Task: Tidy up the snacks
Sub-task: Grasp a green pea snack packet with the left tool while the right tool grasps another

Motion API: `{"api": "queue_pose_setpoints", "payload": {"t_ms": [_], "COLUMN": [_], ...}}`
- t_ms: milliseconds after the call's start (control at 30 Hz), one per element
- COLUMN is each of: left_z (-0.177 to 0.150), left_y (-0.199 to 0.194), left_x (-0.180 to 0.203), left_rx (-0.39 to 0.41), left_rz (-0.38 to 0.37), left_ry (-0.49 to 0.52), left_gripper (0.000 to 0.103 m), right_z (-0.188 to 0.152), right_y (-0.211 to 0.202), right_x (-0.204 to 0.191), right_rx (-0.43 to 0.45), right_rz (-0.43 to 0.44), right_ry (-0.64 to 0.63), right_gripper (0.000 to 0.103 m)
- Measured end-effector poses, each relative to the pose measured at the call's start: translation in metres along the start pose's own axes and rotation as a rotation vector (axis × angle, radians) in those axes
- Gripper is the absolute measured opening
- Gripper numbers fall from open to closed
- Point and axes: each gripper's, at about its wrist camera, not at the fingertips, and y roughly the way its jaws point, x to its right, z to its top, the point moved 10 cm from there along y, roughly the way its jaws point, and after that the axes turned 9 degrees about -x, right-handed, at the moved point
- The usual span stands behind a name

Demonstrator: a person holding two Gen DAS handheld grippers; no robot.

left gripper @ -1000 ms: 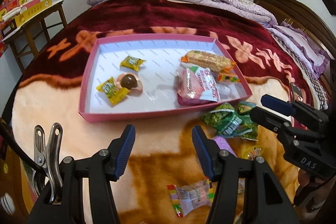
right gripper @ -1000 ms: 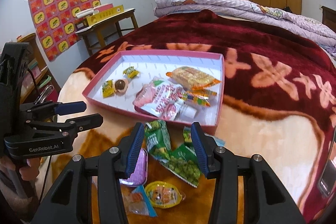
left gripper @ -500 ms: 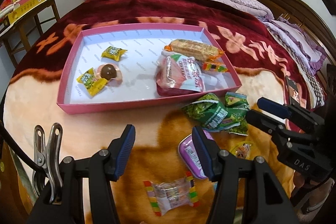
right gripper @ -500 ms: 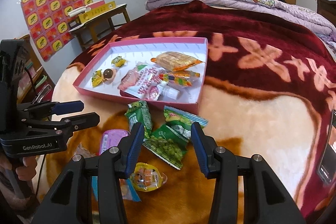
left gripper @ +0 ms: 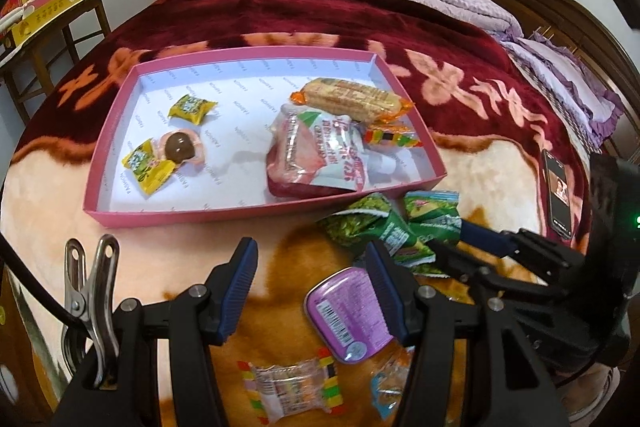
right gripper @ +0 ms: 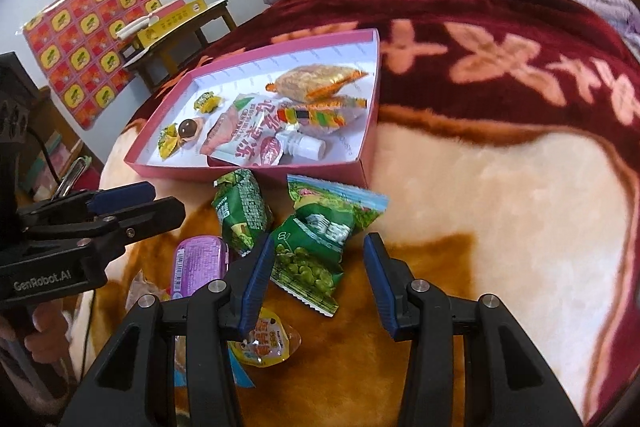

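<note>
Snacks fill the shallow pink cardboard tray [left gripper: 120, 115] on the plush maroon-and-cream blanket [right gripper: 500, 187], green pea packets [right gripper: 316, 243] and a purple oval tin [left gripper: 348, 311] loose beside it, left gripper [left gripper: 312, 291] and right gripper [right gripper: 320, 279] both gaping, empty.

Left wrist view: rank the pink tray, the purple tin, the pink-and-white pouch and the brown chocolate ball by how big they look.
1. pink tray
2. pink-and-white pouch
3. purple tin, though it lies nearer the camera, so its rank against the pouch is unsure
4. brown chocolate ball
</note>
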Motion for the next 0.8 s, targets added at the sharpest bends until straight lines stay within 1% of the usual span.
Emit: {"api": "queue_pose_setpoints", "payload": {"t_ms": [33,67,100,133,200,367,433,600,800], "left_z": [0.001,0.002,0.003,0.004,0.006,0.012,0.013,0.017,0.013], "left_y": [0.001,0.002,0.003,0.004,0.005,0.011,0.015,0.02,0.027], "left_x": [0.003,0.005,0.007,0.009,0.013,0.021,0.023,0.024,0.034], "left_rx": [-0.002,-0.004,-0.004,-0.004,-0.004,-0.005,-0.008,-0.002,-0.033], "left_rz": [-0.001,-0.001,-0.002,-0.003,-0.005,-0.006,-0.005,0.001,-0.056], "left_ry": [0.004,0.007,0.011,0.015,0.021,0.031,0.03,-0.005,-0.012], "left_gripper": [0.06,0.06,0.06,0.06,0.06,0.06,0.06,0.06,0.061], "right_z": [0.0,0.0,0.0,0.0,0.001,0.001,0.001,0.001,-0.002], "right_y": [0.001,0.001,0.001,-0.001,-0.004,-0.011,-0.011,-0.01,-0.009], "right_x": [0.001,0.001,0.0,0.0,0.001,0.004,0.005,0.007,0.01], "right_rx": [0.002,0.006,0.01,0.016,0.03,0.046,0.045,0.037,0.027], "right_rz": [0.003,0.008,0.015,0.009,-0.012,-0.016,-0.016,-0.012,0.011], "right_ry": [0.004,0.007,0.005,0.004,-0.007,-0.009,-0.01,-0.011,-0.002], "right_gripper": [0.047,0.043,0.034,0.034,0.03,0.026,0.026,0.026,0.026]}}
